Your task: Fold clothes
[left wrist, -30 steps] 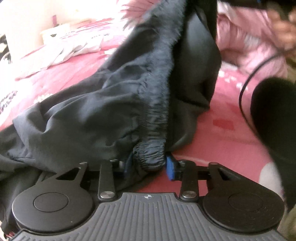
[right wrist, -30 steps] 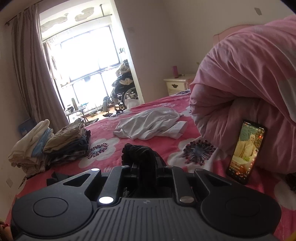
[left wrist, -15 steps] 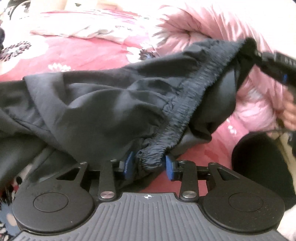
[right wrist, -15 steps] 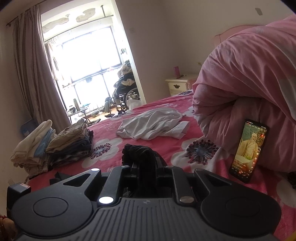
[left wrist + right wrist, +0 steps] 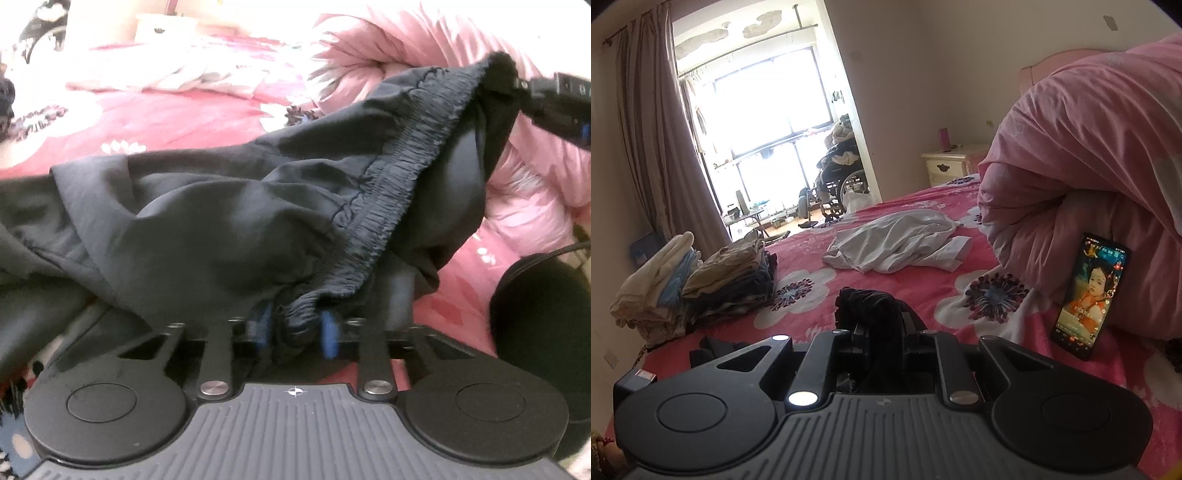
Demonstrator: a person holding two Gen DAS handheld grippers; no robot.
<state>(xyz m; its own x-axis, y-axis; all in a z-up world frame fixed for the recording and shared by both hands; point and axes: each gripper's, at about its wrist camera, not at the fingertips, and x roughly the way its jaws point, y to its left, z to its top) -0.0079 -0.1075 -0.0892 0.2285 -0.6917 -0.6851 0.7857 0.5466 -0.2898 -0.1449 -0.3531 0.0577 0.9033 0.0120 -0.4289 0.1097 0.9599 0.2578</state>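
Where the elastic waistband bunches low in the left view, the left gripper has just been closing and now pinches it between blue pads; the dark trousers hang over the red bedspread. The right gripper clamps the waistband's far end. Folded stack, white shirt, phone, pink duvet lie around

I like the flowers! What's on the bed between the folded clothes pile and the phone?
In the right wrist view, a crumpled white garment lies farther back between pile and phone.
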